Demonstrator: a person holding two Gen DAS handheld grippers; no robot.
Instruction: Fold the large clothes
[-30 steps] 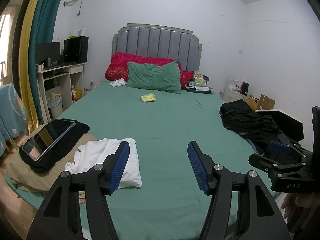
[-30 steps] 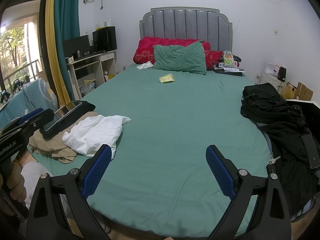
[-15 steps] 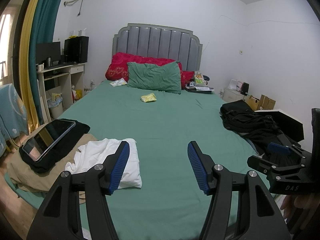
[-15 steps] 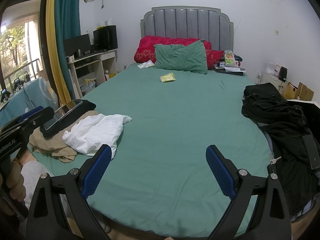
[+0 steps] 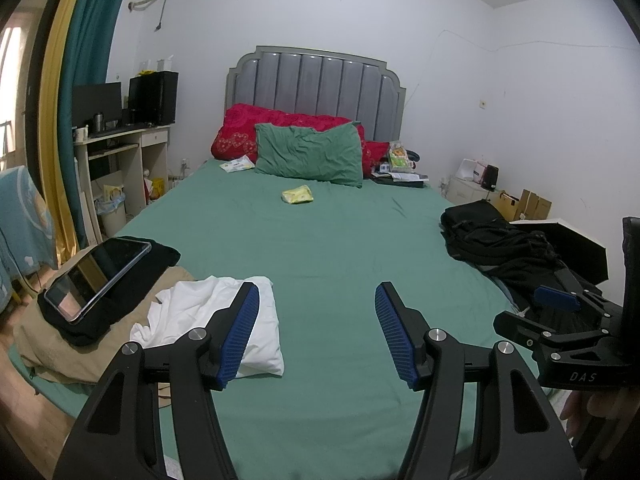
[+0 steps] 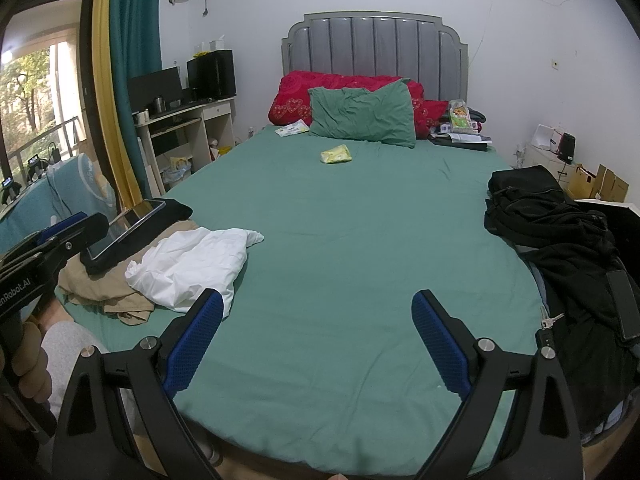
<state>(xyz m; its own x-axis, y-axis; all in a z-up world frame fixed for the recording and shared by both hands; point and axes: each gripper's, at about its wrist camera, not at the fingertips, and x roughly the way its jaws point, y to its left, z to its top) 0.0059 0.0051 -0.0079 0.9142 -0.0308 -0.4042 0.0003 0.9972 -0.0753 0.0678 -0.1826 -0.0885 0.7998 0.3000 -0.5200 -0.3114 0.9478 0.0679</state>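
Clothes lie on the green bed (image 6: 340,248). White shirt (image 6: 192,264) sits near the left edge, on tan clothes (image 6: 100,280), beside a tablet (image 5: 96,276). Black clothes (image 6: 560,236) lie at the right edge. Left gripper (image 5: 316,336) and right gripper (image 6: 316,344) both hang wide open, holding nothing.

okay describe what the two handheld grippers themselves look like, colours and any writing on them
Both are matte black, angular frames with silver bolt heads. The left gripper and right gripper each carry blue ribbed pads on the jaws. White lettering shows on their sides: "DAS" on the right one, "nRobot.AI" on the left. A grey sleeve covers the left wrist.
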